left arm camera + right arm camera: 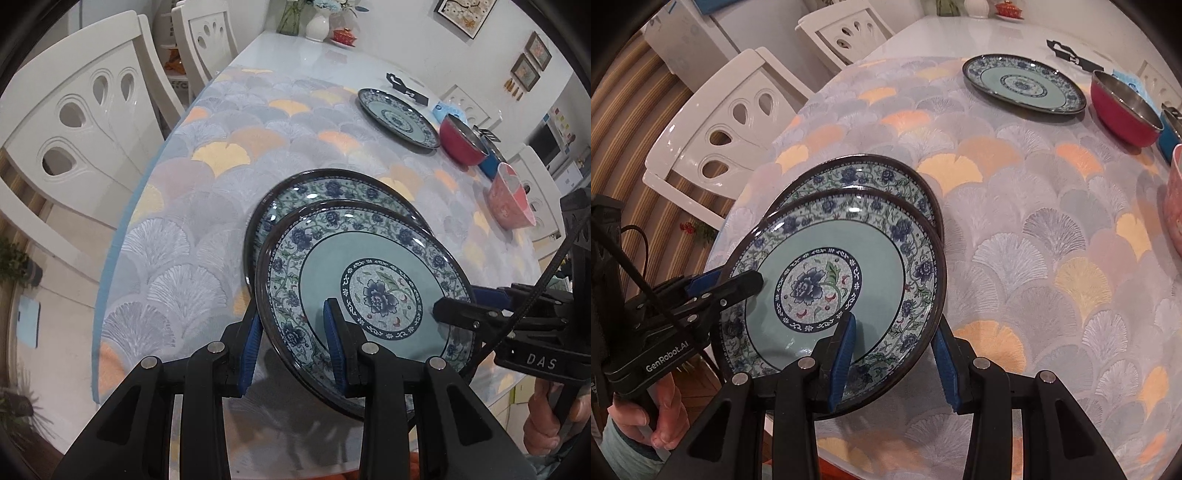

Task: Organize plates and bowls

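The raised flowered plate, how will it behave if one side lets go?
Raised plate looks rigid and glazed, so probably slippery and breakable. Left tongs and right tongs straddle opposite rim sections; released on one side, it would likely tip onto the plate beneath.

Plates (pixel 369 280): teal centre, blue floral rim, dark edge. Tablecloth (pixel 1034 229): grey, white, orange, yellow fan pattern. Bowls: one red (pixel 461 142), one pink (pixel 509 201). Gripper pads (pixel 842 365): blue

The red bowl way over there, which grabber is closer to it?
Right. The right gripper holds the plate's side facing the red bowl; the left gripper holds the opposite side.
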`<state>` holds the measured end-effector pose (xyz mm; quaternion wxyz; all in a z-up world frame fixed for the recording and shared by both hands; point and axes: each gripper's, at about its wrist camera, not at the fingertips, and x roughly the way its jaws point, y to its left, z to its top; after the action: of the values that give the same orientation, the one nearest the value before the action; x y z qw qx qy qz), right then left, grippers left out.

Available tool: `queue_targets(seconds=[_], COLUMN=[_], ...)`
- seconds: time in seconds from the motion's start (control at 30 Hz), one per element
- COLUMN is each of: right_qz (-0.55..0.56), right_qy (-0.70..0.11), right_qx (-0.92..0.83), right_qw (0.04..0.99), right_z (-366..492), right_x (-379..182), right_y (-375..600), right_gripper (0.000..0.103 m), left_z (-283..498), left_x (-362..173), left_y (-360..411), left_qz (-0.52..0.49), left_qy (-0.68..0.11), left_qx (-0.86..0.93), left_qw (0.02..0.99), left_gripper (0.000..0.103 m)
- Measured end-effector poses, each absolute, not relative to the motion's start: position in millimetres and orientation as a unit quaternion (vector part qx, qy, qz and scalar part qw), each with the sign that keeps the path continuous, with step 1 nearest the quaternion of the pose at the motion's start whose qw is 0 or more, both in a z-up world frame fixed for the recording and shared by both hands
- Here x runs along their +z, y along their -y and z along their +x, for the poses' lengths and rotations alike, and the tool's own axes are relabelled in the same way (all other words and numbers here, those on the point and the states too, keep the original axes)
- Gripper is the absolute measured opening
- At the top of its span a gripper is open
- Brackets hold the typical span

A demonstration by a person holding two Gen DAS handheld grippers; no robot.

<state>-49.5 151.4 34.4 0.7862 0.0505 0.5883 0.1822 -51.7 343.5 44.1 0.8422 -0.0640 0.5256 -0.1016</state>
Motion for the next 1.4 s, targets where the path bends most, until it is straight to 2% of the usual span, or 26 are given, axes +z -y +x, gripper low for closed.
queue_targets(seconds=[0.57, 0.93, 1.4], right_qz=[0.088, -0.018, 0.005], right_qy=[-0.61, -0.668, -0.683], right_qx=[0.168, 0.212, 0.214], right_qw=[0.77, 0.713, 0.699], right_z=[-51, -75, -43], right_x=[41, 29, 26], right_y=[-133, -174, -182], right_gripper=[0.041, 0.041, 0.045], left_z=[-25, -11, 5], left_x=[50, 60, 72], left_y=[-358, -371, -386], left_qz=[-0.098, -0.104, -0.085], left_qy=[-0.525, -0.51, -0.495], left_qx=[-0.094, -0.079, -0.067], left_qw=[0.84, 0.85, 0.862], left_gripper=[0.031, 0.032, 0.032])
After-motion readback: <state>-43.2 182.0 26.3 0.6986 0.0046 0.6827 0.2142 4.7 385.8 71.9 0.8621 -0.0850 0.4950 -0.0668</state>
